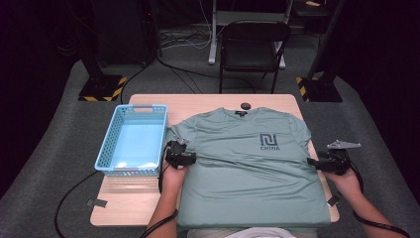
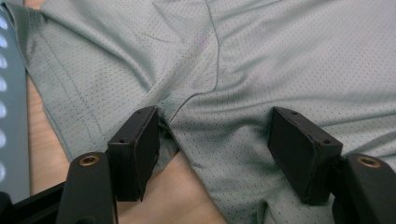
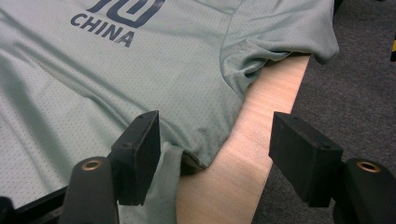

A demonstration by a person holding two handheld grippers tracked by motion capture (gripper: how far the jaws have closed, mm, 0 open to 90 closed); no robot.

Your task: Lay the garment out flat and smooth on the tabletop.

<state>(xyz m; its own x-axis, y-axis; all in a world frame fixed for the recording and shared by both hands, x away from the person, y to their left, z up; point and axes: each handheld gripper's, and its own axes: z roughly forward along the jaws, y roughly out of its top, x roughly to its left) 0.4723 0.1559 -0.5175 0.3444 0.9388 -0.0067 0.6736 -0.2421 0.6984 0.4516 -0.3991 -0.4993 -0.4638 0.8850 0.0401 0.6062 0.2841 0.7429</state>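
High view: a grey-green T-shirt (image 1: 247, 168) lies spread flat, front up, across a light wooden surface (image 1: 148, 208), its collar toward the far edge and its hem at the near edge. A dark logo with the word CHINA (image 1: 270, 141) sits on the chest. To the left of the shirt stands a light blue basket (image 1: 132, 141), just beside the shirt's sleeve. A black chair (image 1: 253, 44) stands on the grey floor beyond the far edge.

The left gripper (image 1: 179, 154) rests at the shirt's left side, by the armpit seam below the sleeve. In the left gripper view its fingers (image 2: 137, 149) are spread wide, and the shirt's (image 2: 243, 84) side edge and the armpit corner lie between them; the left finger touches the fabric edge, while the right one sits on the cloth without squeezing it. Bare wood (image 2: 182, 196) shows under the gap.

The right gripper (image 1: 333, 161) sits at the shirt's right side, near the surface's right edge. In the right gripper view its fingers (image 3: 140, 154) also stand apart, holding nothing: the shirt's (image 3: 140, 79) side edge lies against the left finger, while the right finger hangs past the wood (image 3: 243, 158), over the grey floor (image 3: 364, 93).
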